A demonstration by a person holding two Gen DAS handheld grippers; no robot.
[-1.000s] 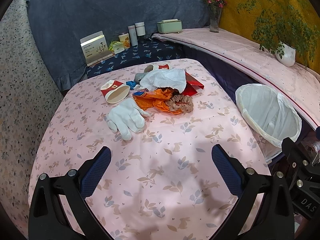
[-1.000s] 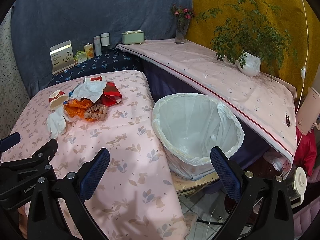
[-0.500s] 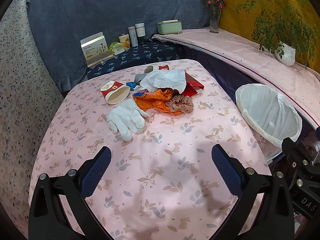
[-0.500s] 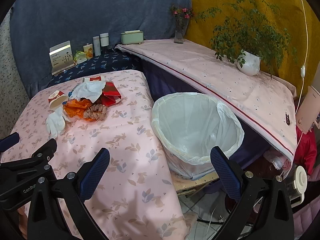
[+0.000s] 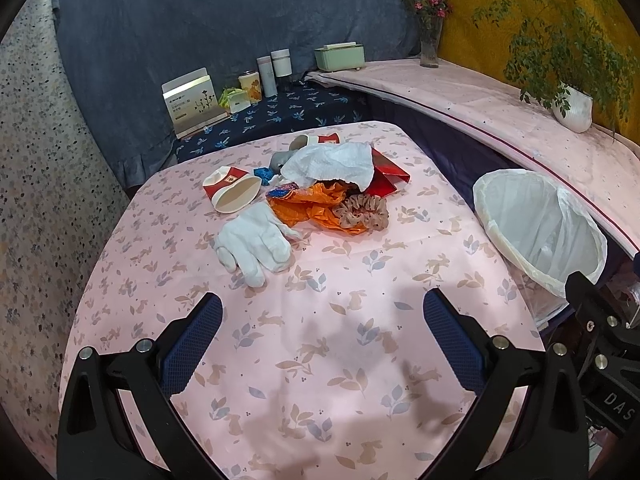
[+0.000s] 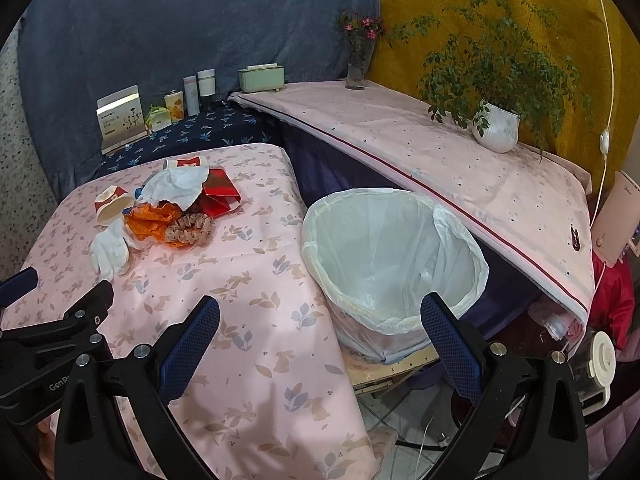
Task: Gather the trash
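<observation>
A heap of trash lies at the far middle of the pink table [image 5: 320, 360]: a white glove [image 5: 256, 240], a tipped paper cup [image 5: 230, 192], orange plastic wrap [image 5: 312, 208], a tan scrunchie [image 5: 362, 212], white tissue [image 5: 332, 162] and a red packet [image 5: 386, 180]. The white-lined bin [image 6: 392, 256] stands off the table's right edge. My left gripper [image 5: 322, 336] is open over bare cloth, well short of the glove. My right gripper [image 6: 320, 332] is open too, held before the bin's near rim, empty.
A dark blue shelf behind the table carries a card stand [image 5: 192, 100], cans and bottles [image 5: 276, 68]. A long pink-covered ledge [image 6: 460, 176] on the right holds a vase [image 6: 360, 56], a green box [image 6: 262, 76] and a potted plant [image 6: 496, 120].
Both views have barely shifted; the grippers stay open and the trash has not moved.
</observation>
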